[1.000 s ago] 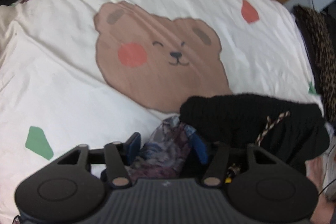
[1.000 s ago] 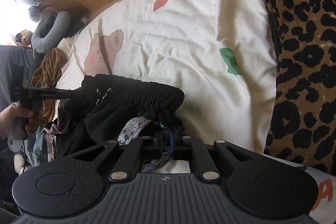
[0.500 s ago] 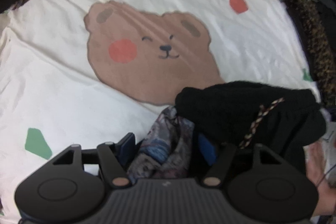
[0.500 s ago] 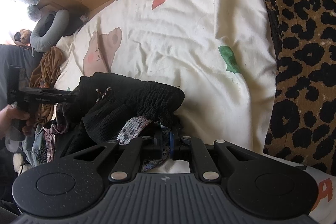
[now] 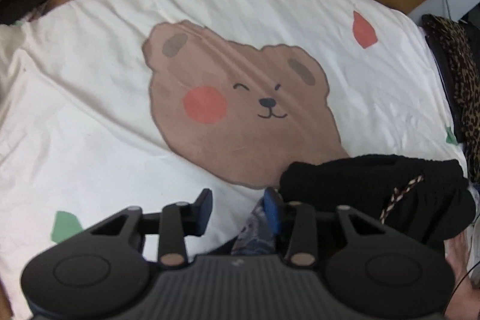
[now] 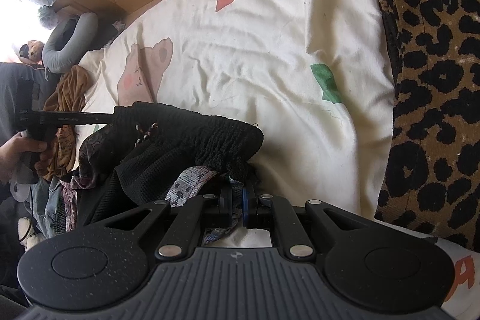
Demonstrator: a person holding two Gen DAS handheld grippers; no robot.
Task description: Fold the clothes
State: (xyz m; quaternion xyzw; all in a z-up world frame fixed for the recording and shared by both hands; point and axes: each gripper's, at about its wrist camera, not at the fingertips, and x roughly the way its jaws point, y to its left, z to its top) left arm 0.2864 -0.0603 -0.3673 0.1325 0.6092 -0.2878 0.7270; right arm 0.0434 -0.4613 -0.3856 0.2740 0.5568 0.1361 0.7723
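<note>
While the right gripper (image 6: 237,207) has its jaws pressed together on a fold of patterned cloth (image 6: 192,185), the left gripper (image 5: 238,207) stands with its jaws spread and nothing between them, the patterned cloth just beside its right-hand pad. The black garment (image 5: 375,188), a knit piece with a ribbed waistband and a braided drawstring (image 5: 399,197), sits bunched at the near edge of the bed (image 5: 90,110), partly on the bear print (image 5: 240,110) and partly hanging off toward a heap of clothes (image 6: 60,200) below. Whether it is coming up to be spread or is being gathered cannot be settled from this.

To handle it well, I judge the left jaws should take only the waistband's outer corner, clear of the drawstring and of the patterned cloth, so one garment lifts alone. The wide free sheet beyond gives room to lay it flat; both corners held level would stop the knit twisting.
</note>
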